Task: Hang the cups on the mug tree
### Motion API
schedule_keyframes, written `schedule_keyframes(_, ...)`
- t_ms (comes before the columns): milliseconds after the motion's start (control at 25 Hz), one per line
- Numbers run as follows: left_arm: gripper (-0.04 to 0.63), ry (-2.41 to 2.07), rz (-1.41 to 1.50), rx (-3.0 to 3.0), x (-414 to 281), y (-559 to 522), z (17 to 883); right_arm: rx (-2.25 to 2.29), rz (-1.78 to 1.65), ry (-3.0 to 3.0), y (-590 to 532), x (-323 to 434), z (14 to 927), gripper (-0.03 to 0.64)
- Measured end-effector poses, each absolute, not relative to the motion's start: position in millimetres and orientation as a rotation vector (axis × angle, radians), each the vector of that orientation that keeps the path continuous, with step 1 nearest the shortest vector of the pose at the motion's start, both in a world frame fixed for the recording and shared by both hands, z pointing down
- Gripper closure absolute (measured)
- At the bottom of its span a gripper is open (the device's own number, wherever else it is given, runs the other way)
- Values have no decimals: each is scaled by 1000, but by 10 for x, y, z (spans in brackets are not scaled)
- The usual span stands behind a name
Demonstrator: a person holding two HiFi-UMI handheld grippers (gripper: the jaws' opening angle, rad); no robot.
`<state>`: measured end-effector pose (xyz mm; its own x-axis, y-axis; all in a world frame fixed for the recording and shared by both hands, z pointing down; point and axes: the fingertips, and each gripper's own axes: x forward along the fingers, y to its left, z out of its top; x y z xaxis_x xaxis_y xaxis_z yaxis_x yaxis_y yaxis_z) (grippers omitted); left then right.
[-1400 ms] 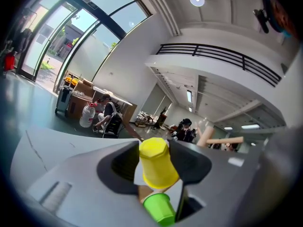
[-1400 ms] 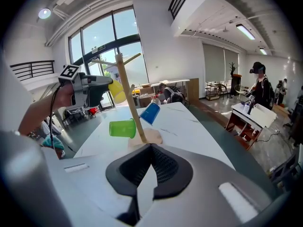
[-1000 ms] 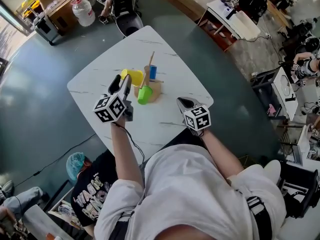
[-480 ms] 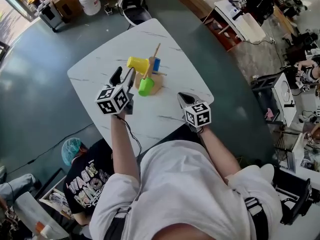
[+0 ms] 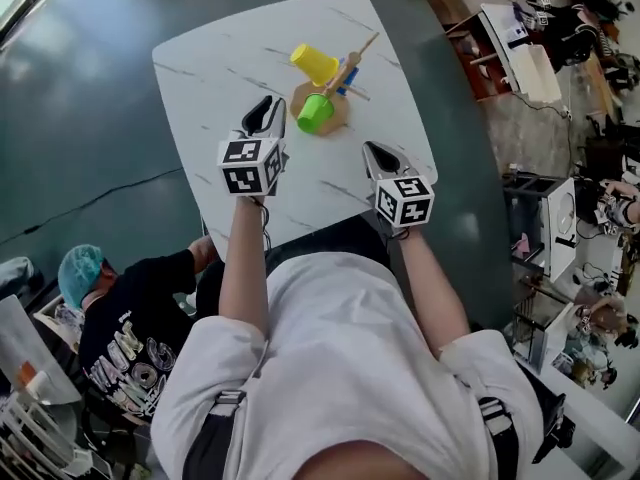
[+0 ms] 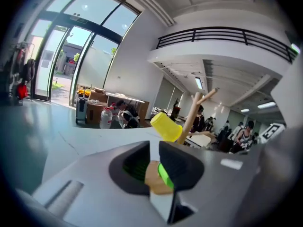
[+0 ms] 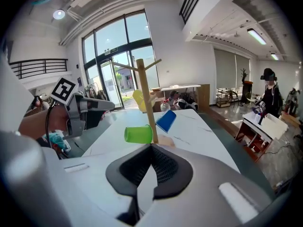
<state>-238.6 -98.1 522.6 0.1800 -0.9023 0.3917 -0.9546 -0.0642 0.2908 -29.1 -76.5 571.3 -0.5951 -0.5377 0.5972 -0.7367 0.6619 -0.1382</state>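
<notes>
A wooden mug tree (image 5: 345,73) stands on a round base toward the far side of the white table (image 5: 215,63). Three cups hang on its pegs: yellow (image 5: 313,63), green (image 5: 316,113) and blue (image 7: 166,120). My left gripper (image 5: 268,106) is just left of the tree and apart from it. Its jaws are closing with a narrow gap and nothing between them. Through that gap I see the green cup (image 6: 163,174) and the base, with the yellow cup (image 6: 166,126) above. My right gripper (image 5: 372,148) is shut and empty, nearer than the tree (image 7: 144,98).
The table's near edge (image 5: 300,233) lies close behind both grippers. A seated person (image 5: 120,328) is at the lower left, off the table. Desks and other people stand further off, to the right on the floor.
The left jaws stood wide apart beside the yellow cup and have drawn nearly together. The left gripper has pulled back a little from the tree. The right gripper has stayed shut.
</notes>
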Motion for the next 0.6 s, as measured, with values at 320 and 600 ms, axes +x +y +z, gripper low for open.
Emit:
schedule_keyframes(320,592,-1772,166,1932,-2052,-433,5562,853,333,-2507,-551,-571,5578,618)
schedule_keyframes(600,592,-1925,169,1797,-1902,42,5454,677,215,-2635,-355,-742,5239,618)
